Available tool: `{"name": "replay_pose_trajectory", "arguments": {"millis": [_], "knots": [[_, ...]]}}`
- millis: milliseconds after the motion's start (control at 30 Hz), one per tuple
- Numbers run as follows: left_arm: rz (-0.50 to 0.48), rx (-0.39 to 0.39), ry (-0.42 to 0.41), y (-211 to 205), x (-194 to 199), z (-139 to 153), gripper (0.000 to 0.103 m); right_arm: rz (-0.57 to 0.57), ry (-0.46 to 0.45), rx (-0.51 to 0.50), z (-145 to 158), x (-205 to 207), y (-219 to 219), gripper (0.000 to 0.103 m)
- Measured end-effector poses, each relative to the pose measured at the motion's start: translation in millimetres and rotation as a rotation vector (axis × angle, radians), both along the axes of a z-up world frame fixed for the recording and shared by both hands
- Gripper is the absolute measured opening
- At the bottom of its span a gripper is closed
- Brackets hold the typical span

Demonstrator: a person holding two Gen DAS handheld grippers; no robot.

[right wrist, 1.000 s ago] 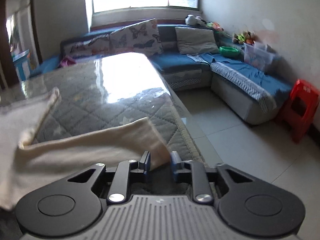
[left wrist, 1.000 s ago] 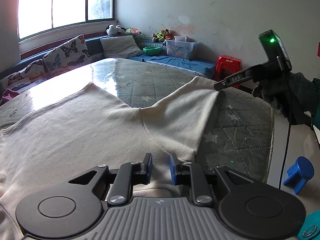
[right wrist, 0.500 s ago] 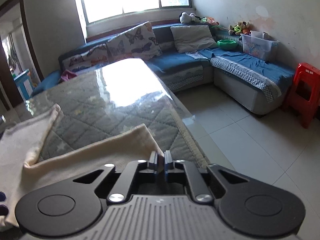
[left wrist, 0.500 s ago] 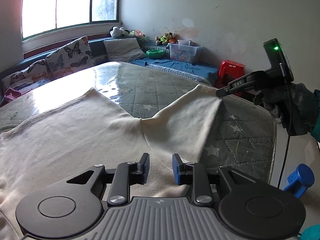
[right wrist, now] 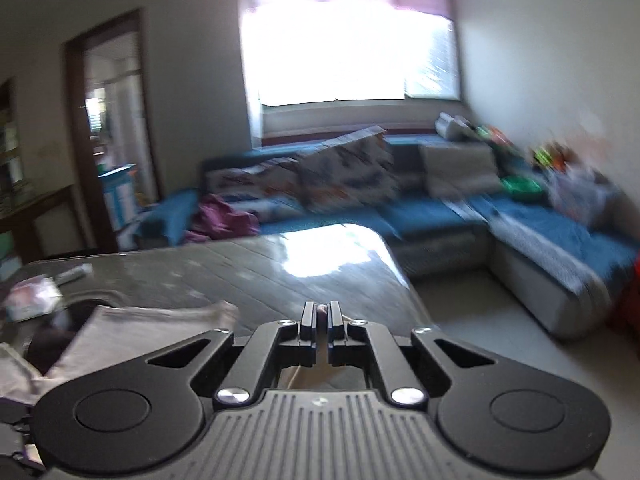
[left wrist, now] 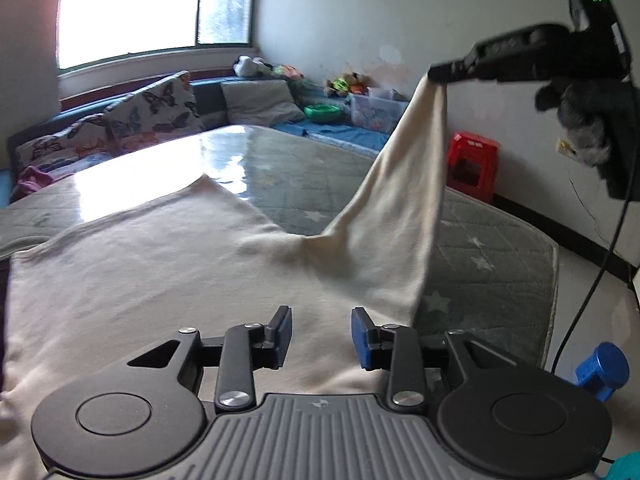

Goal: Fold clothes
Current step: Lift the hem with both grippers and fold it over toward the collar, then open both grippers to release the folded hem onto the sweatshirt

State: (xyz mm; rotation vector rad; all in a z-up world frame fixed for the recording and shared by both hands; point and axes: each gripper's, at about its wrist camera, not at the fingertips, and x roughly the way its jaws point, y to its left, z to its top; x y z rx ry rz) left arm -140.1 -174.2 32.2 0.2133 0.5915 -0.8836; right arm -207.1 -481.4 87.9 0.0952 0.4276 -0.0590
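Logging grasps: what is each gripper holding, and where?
Right gripper pinches the cream garment by one lifted corner. Left gripper is open, holding nothing.

R gripper (left wrist: 436,74) has gone from open around the sleeve (left wrist: 404,200) end, 1 s ago, to clamped on it, and has lifted it: sleeve was flat on the mattress (left wrist: 500,248), now hangs stretched well above it. R cam view swung up, blurred. L gripper (left wrist: 321,334) jaws spread wider vs 1 s ago, over the garment (left wrist: 160,272).
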Motion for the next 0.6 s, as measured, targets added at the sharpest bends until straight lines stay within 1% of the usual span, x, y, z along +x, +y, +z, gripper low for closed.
{"name": "replay_pose_trajectory", "arguments": {"millis": [133, 300, 433, 600], "knots": [[0.076, -0.016, -0.004, 29, -1, 3, 0.039, 0.150, -0.035, -0.045, 23, 8, 50, 0.004], [0.173, -0.040, -0.004, 67, -3, 5, 0.040, 0.356, -0.034, -0.080, 31, 25, 116, 0.004], [0.251, -0.059, -0.004, 97, -5, 7, 0.041, 0.500, 0.010, -0.094, 16, 41, 169, 0.004], [0.314, -0.078, 0.015, 120, -12, 2, 0.042, 0.642, 0.120, -0.112, -21, 58, 228, 0.004]]}}
